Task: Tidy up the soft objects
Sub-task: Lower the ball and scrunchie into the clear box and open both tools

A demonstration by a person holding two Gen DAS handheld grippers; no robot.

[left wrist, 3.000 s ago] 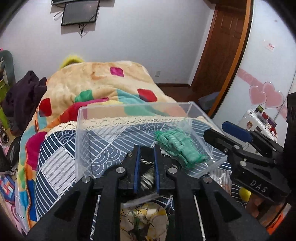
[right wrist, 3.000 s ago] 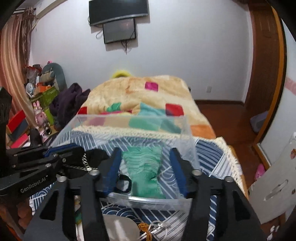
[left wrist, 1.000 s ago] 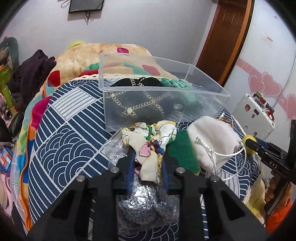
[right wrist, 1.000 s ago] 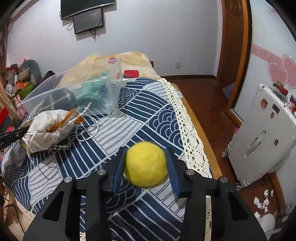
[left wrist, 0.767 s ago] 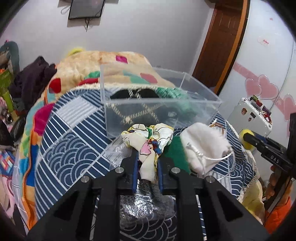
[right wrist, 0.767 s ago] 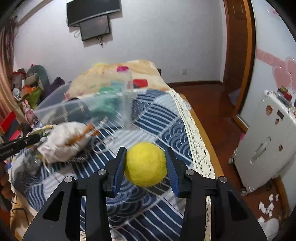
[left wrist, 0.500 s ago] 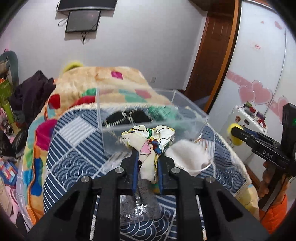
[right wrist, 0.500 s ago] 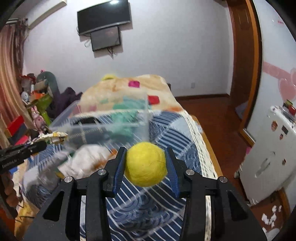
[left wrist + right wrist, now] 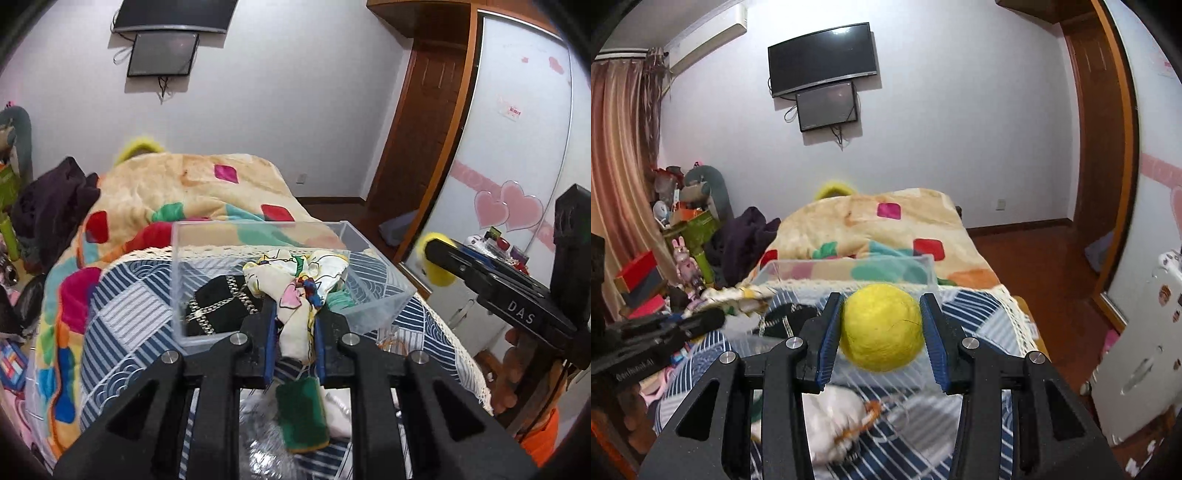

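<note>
Left wrist view first: I have my left gripper [image 9: 293, 338] clamped on a cream silk scarf with a coloured cartoon print [image 9: 297, 284], its bunched top raised in front of the clear rectangular plastic box [image 9: 376, 310] that sits on the navy wave-patterned bedspread [image 9: 122, 314]. Inside the box, at 10 o'clock from the scarf, lies a black bag with a silver chain [image 9: 218, 306]; a bit of green knit fabric [image 9: 338, 297] shows at 3 o'clock. Below the fingers, at 6 o'clock, a green pad with a yellow edge [image 9: 303, 417] lies on the spread. At 3 o'clock my right gripper [image 9: 436, 264] enters, its body lettered "DAS".

Right wrist view: my right gripper [image 9: 881, 334] is closed on a yellow felt ball [image 9: 881, 328], held above the spread with the box's far wall [image 9: 849, 269] at 12 o'clock. This camera alone shows a white drawstring pouch [image 9: 831, 417] at 7 o'clock, two wall screens [image 9: 823, 70] at 12, and my left gripper's side [image 9: 657, 328] at 9 o'clock; its white lettering is too blurred to read. The green pad is seen only from the left.
</note>
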